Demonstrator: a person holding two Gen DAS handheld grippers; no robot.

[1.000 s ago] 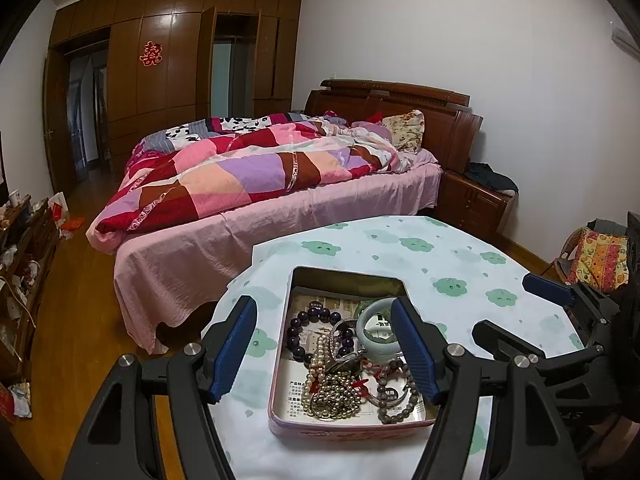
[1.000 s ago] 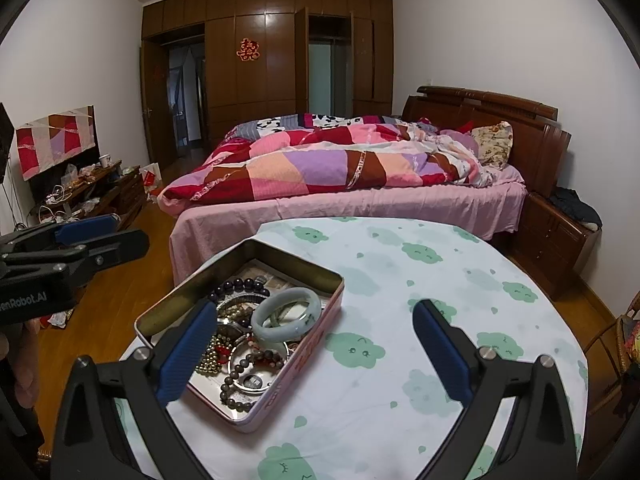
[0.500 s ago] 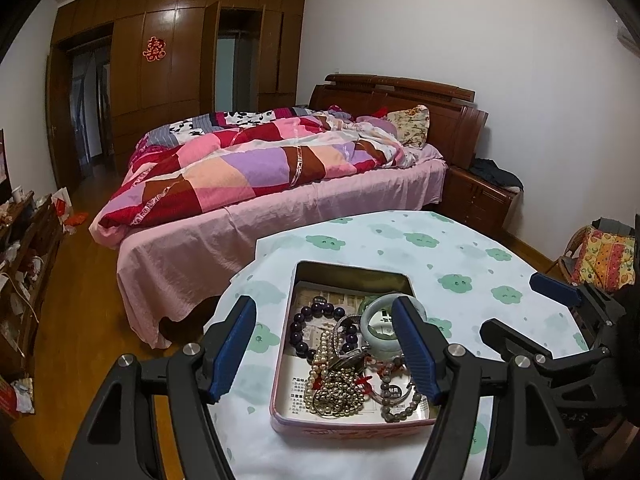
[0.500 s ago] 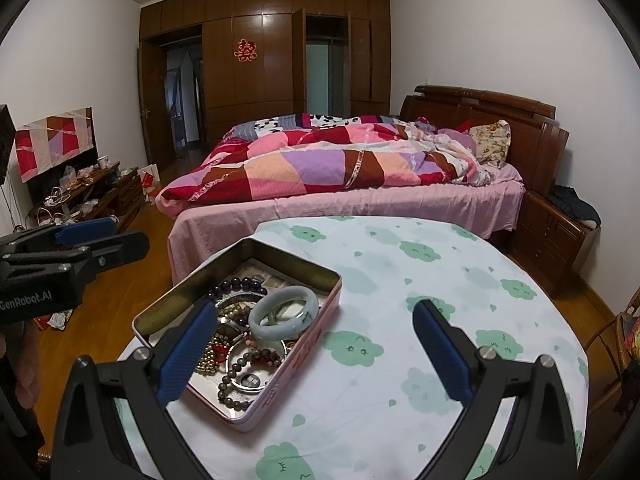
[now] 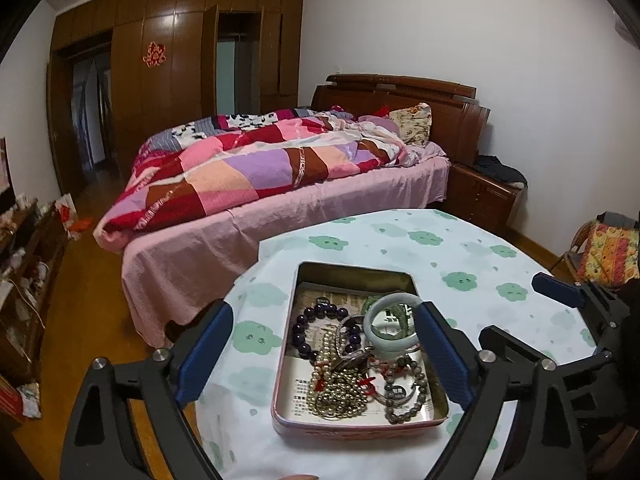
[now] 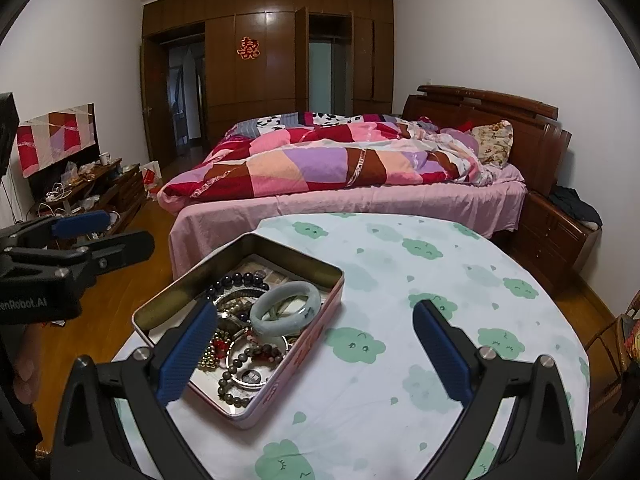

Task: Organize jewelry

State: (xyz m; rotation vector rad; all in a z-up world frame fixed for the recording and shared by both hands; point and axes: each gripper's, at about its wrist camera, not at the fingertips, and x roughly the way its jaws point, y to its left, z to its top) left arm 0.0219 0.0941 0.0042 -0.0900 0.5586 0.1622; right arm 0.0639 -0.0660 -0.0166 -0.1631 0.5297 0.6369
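Both tools, left tool [image 5: 322,354] and right tool [image 6: 314,350], are hovering spread and empty over the tin [image 5: 280,396], likely approaching; next, picking the jade bangle [image 5: 390,326].

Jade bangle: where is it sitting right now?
The jade bangle lies inside the pink tin, toward its far right part, on top of the jewelry pile beside the dark purple bead bracelet. In the left wrist view it sits just inside the right finger.

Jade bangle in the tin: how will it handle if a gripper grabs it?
The jade bangle looks like a stiff, glossy ring, so probably slippery between the fingers. It leans tilted on the tangled bead bracelets, so it may slide or roll off them when nudged. Likely brittle if dropped against the tin.
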